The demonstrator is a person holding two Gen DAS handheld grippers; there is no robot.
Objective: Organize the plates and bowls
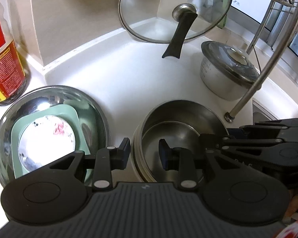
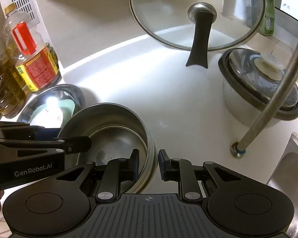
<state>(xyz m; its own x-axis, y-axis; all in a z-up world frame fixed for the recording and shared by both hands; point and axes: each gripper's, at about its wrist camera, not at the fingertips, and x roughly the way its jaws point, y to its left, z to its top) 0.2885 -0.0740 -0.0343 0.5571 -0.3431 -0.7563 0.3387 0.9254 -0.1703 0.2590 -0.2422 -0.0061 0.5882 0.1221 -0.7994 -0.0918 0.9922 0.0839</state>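
Both hand-held grippers are clamped on a stack of steel bowls (image 1: 174, 136) low in the middle of each view. The left hand-held gripper (image 1: 144, 152) grips the stack's left rim, one finger outside and one inside the top bowl, its jaws narrow on the wall. The right hand-held gripper (image 2: 149, 163) grips the right rim the same way, one pad inside and one outside, jaws likewise narrow. Whether the stack rests on the white desk (image 1: 119, 75) or is lifted clear of it cannot be told.

At lower left of the left wrist view sits a wide steel basin (image 1: 15, 119) holding a pale green square plate (image 1: 69, 111) with a white patterned plate (image 1: 47, 136) on top. An oil bottle (image 1: 4, 67) stands at the far left edge. At the top, a glass lid (image 1: 149, 10) with a black handle leans against the wall. To the right stands a covered metal pot (image 1: 218, 75), and a curved steel tap (image 1: 254, 87) rises beside it.
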